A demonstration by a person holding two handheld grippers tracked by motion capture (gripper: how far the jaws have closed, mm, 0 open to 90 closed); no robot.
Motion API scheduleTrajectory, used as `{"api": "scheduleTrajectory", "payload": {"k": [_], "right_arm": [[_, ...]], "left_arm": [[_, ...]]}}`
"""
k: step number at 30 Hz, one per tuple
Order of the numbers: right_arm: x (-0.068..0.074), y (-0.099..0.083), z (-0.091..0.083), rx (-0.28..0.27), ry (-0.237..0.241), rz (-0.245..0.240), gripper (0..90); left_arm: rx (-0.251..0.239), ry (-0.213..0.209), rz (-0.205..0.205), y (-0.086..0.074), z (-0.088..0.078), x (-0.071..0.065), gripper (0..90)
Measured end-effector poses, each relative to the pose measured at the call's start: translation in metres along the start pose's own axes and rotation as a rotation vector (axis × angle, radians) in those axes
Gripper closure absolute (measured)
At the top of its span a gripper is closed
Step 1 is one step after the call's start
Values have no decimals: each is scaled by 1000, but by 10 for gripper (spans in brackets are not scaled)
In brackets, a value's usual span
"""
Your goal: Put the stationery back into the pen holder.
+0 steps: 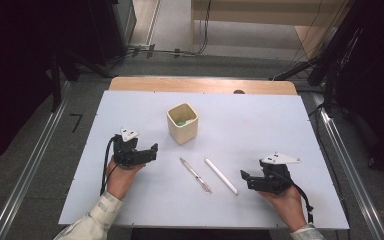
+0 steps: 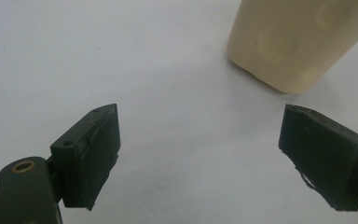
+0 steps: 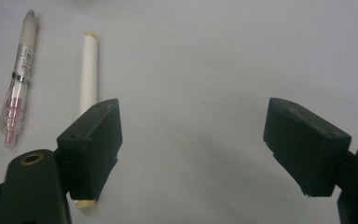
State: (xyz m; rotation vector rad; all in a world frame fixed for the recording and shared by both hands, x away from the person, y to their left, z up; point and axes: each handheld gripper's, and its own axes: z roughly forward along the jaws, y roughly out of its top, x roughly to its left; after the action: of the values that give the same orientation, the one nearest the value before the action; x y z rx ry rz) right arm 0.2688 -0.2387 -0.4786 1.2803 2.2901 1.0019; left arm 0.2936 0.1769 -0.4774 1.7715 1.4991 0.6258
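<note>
White sheeting covers the desk [image 1: 130,200], which stands on a grey floor with dark equipment at both sides.

Nearest the person, the right tool [image 1: 245,176] rests low on the desk in the right hand [image 1: 282,200]. Its jaws stand spread with nothing between them. In the right gripper view, the white pen [image 3: 88,74] lies partly behind one jaw, outside the gap, and the clear pen with pink ink [image 3: 17,84] lies just beyond it.

The left tool [image 1: 154,150], held in the left hand [image 1: 120,177], is likewise spread and empty, aimed toward the cream square cup [image 1: 182,122].

Both pens lie side by side between the two tools, near each other but apart. The cup stands upright farther back, with something green inside.

Judged progress: if the pens are meant for the cup, nothing is placed yet. Both pens remain ungrasped, so pickup and both insertions are left.
</note>
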Motion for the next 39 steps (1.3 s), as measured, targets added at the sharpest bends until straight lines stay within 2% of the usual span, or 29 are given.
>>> {"api": "scheduleTrajectory", "payload": {"k": [14, 24, 39], "right_arm": [[10, 3, 2, 14, 27, -1, 191], [23, 6, 5, 37, 50, 1, 204], [40, 6, 9, 26, 61, -26, 227]], "left_arm": [[3, 0, -3, -1, 1, 1, 134], [9, 0, -2, -1, 2, 1, 134], [13, -4, 0, -1, 2, 1, 134]]}}
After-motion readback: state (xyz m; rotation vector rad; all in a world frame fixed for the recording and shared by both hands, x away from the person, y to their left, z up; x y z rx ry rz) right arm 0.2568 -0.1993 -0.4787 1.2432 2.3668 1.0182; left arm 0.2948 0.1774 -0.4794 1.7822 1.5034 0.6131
